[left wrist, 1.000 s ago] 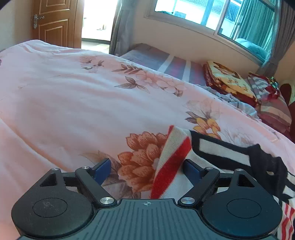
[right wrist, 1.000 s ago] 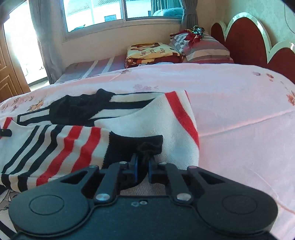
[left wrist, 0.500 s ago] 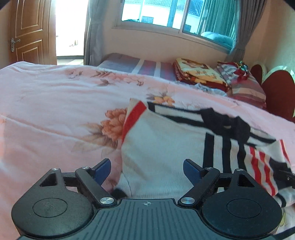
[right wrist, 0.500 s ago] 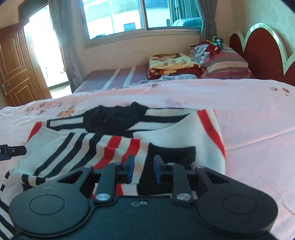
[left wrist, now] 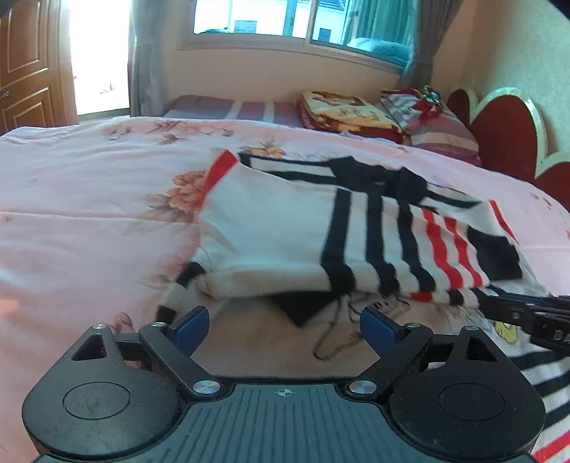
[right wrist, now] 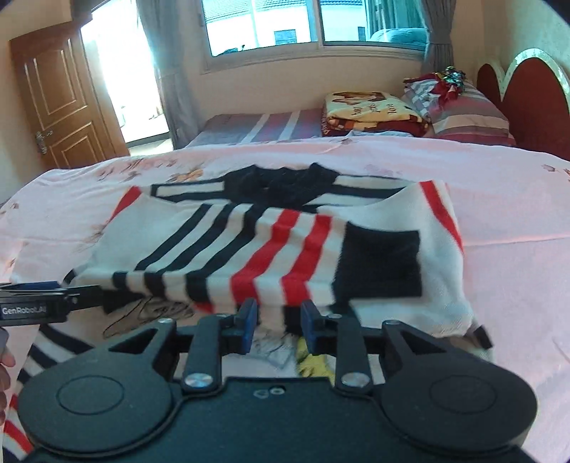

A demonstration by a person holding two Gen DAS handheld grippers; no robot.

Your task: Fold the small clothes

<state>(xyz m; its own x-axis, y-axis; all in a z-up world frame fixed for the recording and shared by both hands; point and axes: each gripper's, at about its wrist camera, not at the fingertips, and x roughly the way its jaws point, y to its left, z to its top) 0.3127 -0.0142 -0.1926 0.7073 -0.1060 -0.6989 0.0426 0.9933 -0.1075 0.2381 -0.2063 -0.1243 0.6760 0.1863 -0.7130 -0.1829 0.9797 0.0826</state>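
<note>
A small white sweater (left wrist: 285, 235) with black and red stripes lies on the pink floral bedspread (left wrist: 89, 199), its sleeves folded across the chest. It fills the middle of the right wrist view (right wrist: 270, 249). My left gripper (left wrist: 281, 326) is open and empty, just short of the folded sleeve's near edge. My right gripper (right wrist: 278, 327) is partly open and empty, its blue pads apart at the sleeve edge. The left gripper's fingers (right wrist: 46, 295) show at the left of the right wrist view. The right gripper's fingers (left wrist: 527, 313) show at the right of the left wrist view.
Folded blankets (right wrist: 370, 110) and striped pillows (right wrist: 470, 114) lie at the head of the bed by the red headboard (right wrist: 527, 89). A wooden door (right wrist: 60, 96) stands at the far left. A window (right wrist: 302, 25) is behind the bed.
My right gripper has opened and let go of the sleeve cuff. Both grippers have pulled back toward me, so more of the sweater shows. The left gripper stayed open.
</note>
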